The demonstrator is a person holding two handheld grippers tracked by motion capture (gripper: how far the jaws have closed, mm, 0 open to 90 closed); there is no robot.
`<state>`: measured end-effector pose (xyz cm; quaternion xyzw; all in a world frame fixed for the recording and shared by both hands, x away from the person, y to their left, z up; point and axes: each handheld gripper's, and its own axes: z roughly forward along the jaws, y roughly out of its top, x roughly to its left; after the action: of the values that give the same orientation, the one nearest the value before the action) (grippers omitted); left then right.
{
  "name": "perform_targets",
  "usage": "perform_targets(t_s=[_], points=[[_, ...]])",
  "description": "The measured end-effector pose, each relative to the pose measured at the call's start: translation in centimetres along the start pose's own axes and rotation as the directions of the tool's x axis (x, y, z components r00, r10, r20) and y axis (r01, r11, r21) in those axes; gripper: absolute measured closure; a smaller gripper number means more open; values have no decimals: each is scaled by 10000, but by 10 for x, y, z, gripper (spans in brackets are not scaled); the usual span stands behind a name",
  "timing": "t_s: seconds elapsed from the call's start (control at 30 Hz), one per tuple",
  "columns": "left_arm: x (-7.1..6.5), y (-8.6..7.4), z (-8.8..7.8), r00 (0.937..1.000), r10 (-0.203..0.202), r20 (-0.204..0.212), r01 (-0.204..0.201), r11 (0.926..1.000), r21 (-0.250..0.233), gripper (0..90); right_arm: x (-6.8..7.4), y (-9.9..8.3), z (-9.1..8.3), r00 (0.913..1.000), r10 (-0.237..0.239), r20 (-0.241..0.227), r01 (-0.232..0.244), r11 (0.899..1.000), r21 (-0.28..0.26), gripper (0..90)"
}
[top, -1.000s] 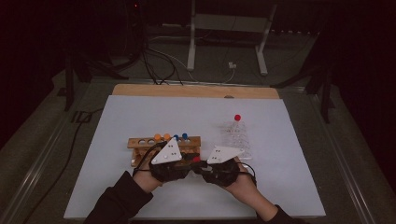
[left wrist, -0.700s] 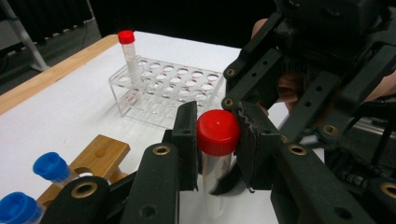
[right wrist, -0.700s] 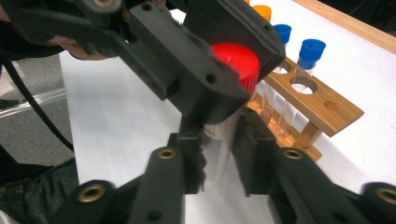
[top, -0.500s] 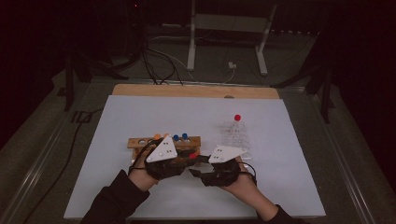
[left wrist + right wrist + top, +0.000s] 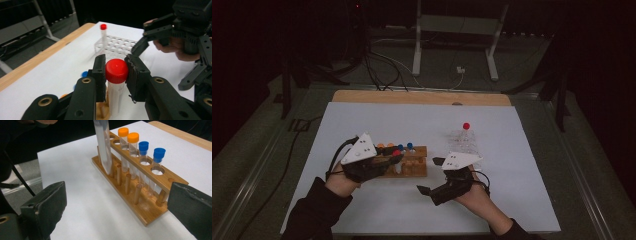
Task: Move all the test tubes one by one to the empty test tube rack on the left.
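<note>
White tabletop (image 5: 512,150): left gripper (image 5: 115,72) clamps the red-capped tube (image 5: 116,82), raised from the wooden rack (image 5: 150,210); right gripper (image 5: 432,176) at lower center has just sprung wide, empty, handover done.

A clear plastic tube (image 5: 115,98) with glossy red cap (image 5: 116,70) is showing; varnished wooden rack (image 5: 140,202) is gleaming; matt white counter (image 5: 512,150).

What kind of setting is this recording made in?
Probably a lab-style recording bench in a dark room: a white-topped table carries a wooden test-tube rack and a clear plastic tube rack, and a metal stand's legs and trailing cables sit on the floor beyond.
</note>
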<state>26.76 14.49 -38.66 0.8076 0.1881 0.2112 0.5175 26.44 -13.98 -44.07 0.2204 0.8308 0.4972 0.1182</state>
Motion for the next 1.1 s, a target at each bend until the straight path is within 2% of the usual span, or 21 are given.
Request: perform_targets(t_s=[0.13,0.2,0.33,0.37,0.47,0.6,0.7,0.8,0.9,0.97,1.1], points=[[9,0,-13,9989,-236,-411,230,9996,-130,716,-2,2,-5,9997,87,-226,-90,9999,-115,0],[13,0,-18,9972,-317,-677,306,9994,-171,716,-2,3,-7,9999,56,-149,-58,9999,-159,0],[22,-3,-24,9920,-321,-1225,351,9991,223,716,-4,3,-9,9999,77,-120,-79,9997,-223,0],[24,-4,-25,9903,-440,-1321,476,9986,241,716,-4,3,-10,9999,92,-117,-95,9997,-234,0],[32,-9,-26,9833,-461,-1760,541,9977,409,716,-5,3,-10,10000,65,-74,-67,9997,-248,0],[42,-15,-30,9710,-805,-2252,817,9966,-38,716,-6,3,-12,9999,102,-42,-103,9995,-301,0],[48,-20,-31,9591,-1039,-2634,967,9945,-402,717,-7,3,-12,10000,88,-5,-88,9995,-319,0],[54,-26,-30,9523,-1398,-2714,1253,9896,-700,717,-7,3,-13,10000,78,30,-77,9995,-315,0],[57,-33,-27,9518,-1596,-2619,1412,9861,-877,717,-8,4,-13,10000,71,33,-70,9995,-324,0],[58,-36,-23,9546,-1548,-2543,1403,9873,-745,717,-8,4,-13,10000,80,35,-79,9994,-342,0],[59,-44,-14,9558,-1544,-2503,1461,9879,-516,717,-8,4,-14,10000,48,76,-45,9993,-360,0]])
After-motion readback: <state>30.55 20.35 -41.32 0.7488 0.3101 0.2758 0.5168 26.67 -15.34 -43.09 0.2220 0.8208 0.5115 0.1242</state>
